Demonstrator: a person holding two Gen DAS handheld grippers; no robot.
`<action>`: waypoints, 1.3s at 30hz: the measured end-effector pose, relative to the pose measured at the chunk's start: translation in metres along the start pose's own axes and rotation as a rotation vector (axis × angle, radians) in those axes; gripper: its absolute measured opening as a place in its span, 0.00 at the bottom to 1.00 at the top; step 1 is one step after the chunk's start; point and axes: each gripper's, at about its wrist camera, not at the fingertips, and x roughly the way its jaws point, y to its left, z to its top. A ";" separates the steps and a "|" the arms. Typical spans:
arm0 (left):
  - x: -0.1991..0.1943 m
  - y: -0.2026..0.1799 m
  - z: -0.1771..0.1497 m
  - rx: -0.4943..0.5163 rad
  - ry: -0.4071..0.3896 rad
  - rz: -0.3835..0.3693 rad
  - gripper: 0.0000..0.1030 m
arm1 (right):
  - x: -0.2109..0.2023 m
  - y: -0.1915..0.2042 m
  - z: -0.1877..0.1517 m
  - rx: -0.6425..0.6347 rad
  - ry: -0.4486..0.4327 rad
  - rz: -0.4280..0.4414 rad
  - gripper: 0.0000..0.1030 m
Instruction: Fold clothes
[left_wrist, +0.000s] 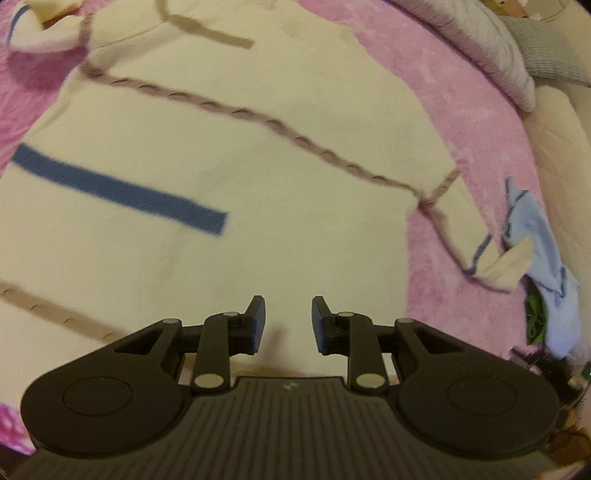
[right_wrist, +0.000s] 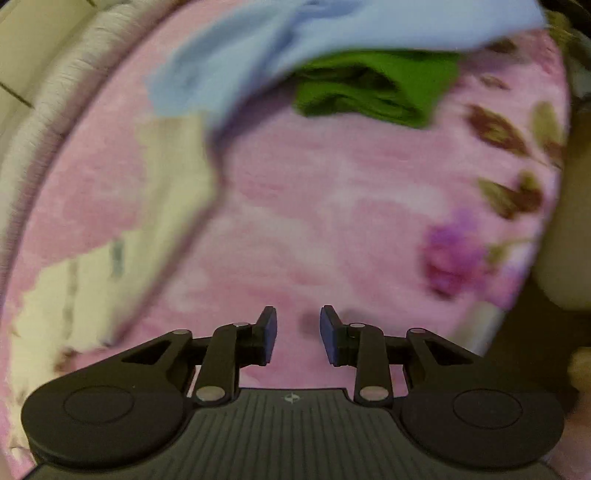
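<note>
My left claw hangs with its jaws apart and nothing between them, over the body of the cream sweater. My right claw is likewise parted and empty, over bare pink floral blanket.

The sweater lies spread flat on that blanket, and I take it as my landmark. It looks a thick, soft knit: limp, fairly light, not slippery, likely to sag and drag on the fleece if I lift one corner alone. I would pinch it at a double edge, the hem or shoulder seam, or at the cuff of the far sleeve, which the right view shows blurred.

Touching that cuff lies a pale blue garment, with a green one tucked under it; both could catch when the sleeve swings in. Beyond the sweater's collar sit grey pillows.
</note>
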 end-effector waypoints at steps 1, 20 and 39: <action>-0.001 0.002 -0.001 -0.005 -0.001 0.005 0.21 | -0.001 0.010 0.003 -0.023 -0.015 0.020 0.34; -0.037 0.061 0.001 -0.126 -0.083 0.102 0.22 | 0.062 0.104 0.059 -0.177 -0.145 -0.143 0.10; -0.071 0.170 0.027 -0.075 0.000 0.082 0.29 | 0.014 0.091 -0.167 -0.175 0.424 0.298 0.48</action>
